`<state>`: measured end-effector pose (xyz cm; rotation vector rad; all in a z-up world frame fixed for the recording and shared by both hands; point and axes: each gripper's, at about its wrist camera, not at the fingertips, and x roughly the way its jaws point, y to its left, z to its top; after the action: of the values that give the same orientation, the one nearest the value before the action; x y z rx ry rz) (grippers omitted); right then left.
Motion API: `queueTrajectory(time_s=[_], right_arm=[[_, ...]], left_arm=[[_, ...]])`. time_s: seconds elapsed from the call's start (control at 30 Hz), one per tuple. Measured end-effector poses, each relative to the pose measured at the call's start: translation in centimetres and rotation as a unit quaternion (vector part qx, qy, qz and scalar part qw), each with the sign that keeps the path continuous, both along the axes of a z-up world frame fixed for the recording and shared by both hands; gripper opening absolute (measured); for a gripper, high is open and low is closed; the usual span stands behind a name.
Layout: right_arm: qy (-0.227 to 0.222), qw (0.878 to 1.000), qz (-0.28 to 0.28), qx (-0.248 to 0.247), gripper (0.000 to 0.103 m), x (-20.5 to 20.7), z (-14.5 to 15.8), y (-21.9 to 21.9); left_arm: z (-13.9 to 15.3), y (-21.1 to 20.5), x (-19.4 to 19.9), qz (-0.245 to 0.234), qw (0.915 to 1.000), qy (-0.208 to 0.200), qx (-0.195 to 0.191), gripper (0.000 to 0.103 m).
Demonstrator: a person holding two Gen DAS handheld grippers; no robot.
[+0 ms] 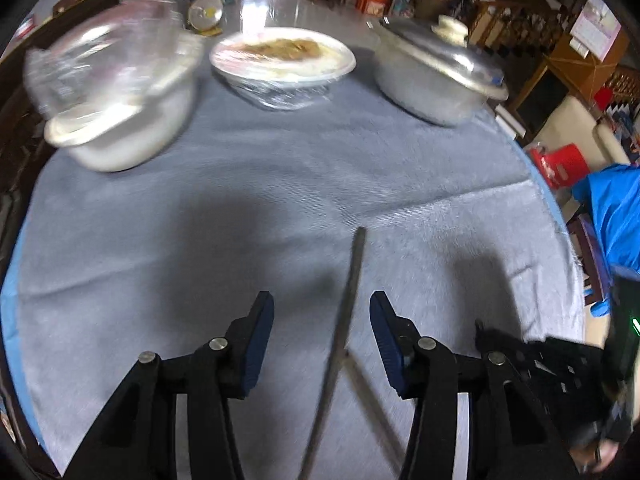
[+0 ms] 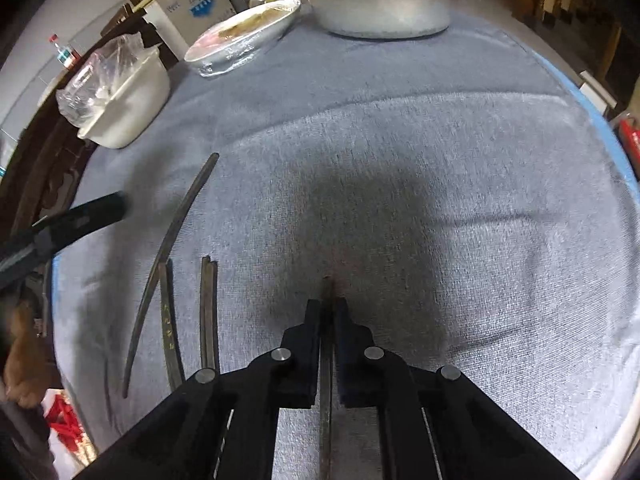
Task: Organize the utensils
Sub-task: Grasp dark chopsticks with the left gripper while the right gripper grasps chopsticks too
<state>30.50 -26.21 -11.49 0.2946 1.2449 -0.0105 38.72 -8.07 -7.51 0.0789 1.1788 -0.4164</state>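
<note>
Two grippers over grey cloth [image 2: 440, 160]: right gripper [image 2: 329, 308] pinching chopstick [image 2: 326, 400], left gripper [image 1: 322, 312] spread; cluttered room.

Grey cloth [image 2: 440, 160] matt, napped; pot [image 2: 380, 4] dull brushed metal; chopsticks [image 2: 168, 248] dark matt wood.

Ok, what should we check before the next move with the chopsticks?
1. Right gripper shut on its chopstick: ok.
2. Left gripper open over the long chopstick: ok.
3. Long chopstick centered between the left gripper's fingers: ok.
4. Other chopsticks lined up straight: not ok, the long one crosses another.
5. Grey cloth bare ahead of the right gripper: ok.
6. Held chopstick's height above the cloth: cannot tell.
</note>
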Motion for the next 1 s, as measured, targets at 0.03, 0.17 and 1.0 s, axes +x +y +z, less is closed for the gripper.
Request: queueTrajectory(time_s=[0.03,0.17,1.0], right_arm=[[-0.001,1.000,0.002,0.005,0.009,-0.2,0.0,-0.4],[-0.005,0.999,0.005,0.031,0.009,-1.5,0.0,-2.0],[-0.147,0.988,-0.008,0.048,0.006,-9.7,7.2,-0.8]], left_arm=[[-0.2,-0.5,0.3,0.000,1.0000,0.002,0.004,0.051],[-1.9,-3.0,2.4,0.004,0.9995,0.021,0.022,0.051],[7.1,2.8,-5.4,0.025,0.9917,-0.121,-0.033,0.005]])
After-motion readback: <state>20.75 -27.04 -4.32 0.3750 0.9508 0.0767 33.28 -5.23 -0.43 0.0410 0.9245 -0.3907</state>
